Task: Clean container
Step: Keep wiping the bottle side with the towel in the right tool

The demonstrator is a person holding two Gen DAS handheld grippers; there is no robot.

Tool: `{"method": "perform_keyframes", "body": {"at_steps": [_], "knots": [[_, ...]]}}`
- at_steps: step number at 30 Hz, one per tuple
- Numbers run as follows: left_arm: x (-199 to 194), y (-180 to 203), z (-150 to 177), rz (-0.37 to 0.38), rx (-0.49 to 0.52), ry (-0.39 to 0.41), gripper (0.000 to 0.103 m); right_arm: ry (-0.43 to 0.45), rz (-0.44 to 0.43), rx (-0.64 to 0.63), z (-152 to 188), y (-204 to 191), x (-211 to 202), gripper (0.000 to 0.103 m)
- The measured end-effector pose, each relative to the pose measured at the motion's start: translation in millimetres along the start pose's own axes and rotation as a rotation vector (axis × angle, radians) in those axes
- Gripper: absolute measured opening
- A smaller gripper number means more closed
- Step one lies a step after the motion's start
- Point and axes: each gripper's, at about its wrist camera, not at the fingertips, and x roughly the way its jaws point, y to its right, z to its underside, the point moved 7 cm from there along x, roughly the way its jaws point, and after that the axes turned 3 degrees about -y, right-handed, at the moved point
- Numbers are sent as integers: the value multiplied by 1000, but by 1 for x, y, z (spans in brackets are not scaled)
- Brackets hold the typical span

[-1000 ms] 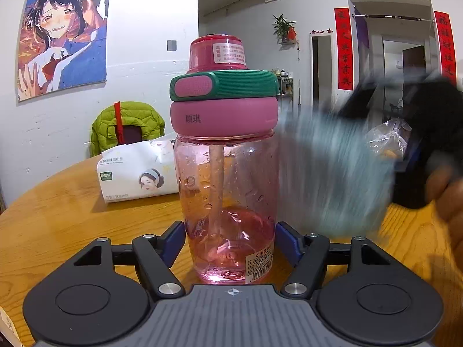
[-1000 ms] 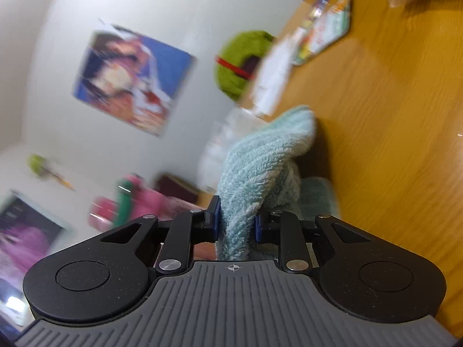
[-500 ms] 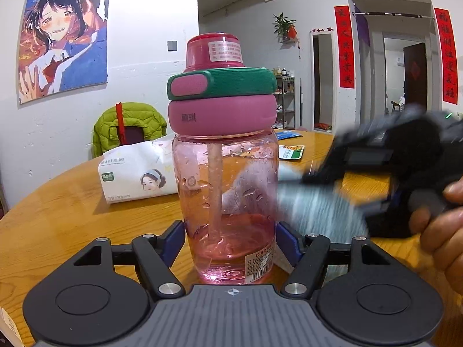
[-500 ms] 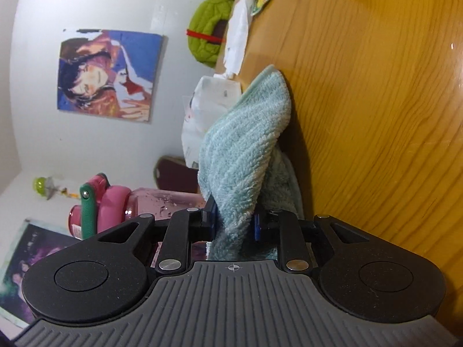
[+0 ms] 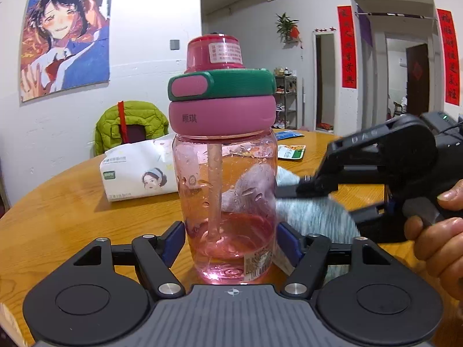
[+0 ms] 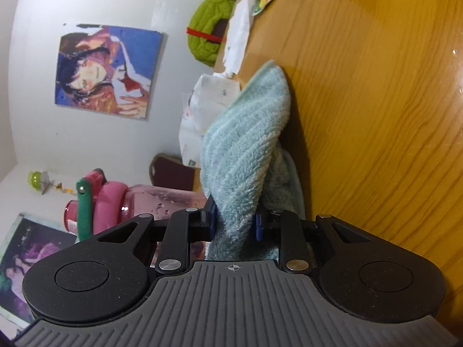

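A clear pink water bottle (image 5: 228,190) with a pink and green lid stands upright on the wooden table, a little pink liquid and a straw inside. My left gripper (image 5: 231,243) is shut on its lower body, one blue pad at each side. My right gripper (image 6: 234,222), turned on its side, is shut on a pale blue fluffy cloth (image 6: 246,150). In the left wrist view that cloth (image 5: 312,214) presses against the bottle's right side, behind the glass, with the right gripper (image 5: 298,189) and a person's hand (image 5: 437,237) just beyond. The bottle (image 6: 162,199) shows at the right wrist view's left.
A white tissue pack (image 5: 139,170) lies on the round wooden table (image 5: 58,219) behind the bottle to the left. Snack packets (image 5: 290,151) lie farther back. A chair with a green jacket (image 5: 130,124) stands at the table's far edge.
The right gripper has swung the cloth in from the right and down, bringing it against the bottle's right side. The left gripper and bottle have stayed put.
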Motion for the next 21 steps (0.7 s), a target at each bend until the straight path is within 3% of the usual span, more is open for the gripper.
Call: {"method": "perform_keyframes", "body": {"at_steps": [5,7,10,16,21], "knots": [[-7,9,-1,-36,33,20,74,147,-31,-124,-12,-20,-10,31],[-4,11,0,-37,51,15,74,141,-96,-87,-16,-20,-8,31],[0,2,-2,-3,34,31,75,56,-164,-2,-13,-15,1,31],[14,-14,-3,61,-1,18,74,34,-54,-76,0,-27,-12,30],[16,-8,2,45,19,-20,76,48,15,-104,-1,-22,-14,27]]}}
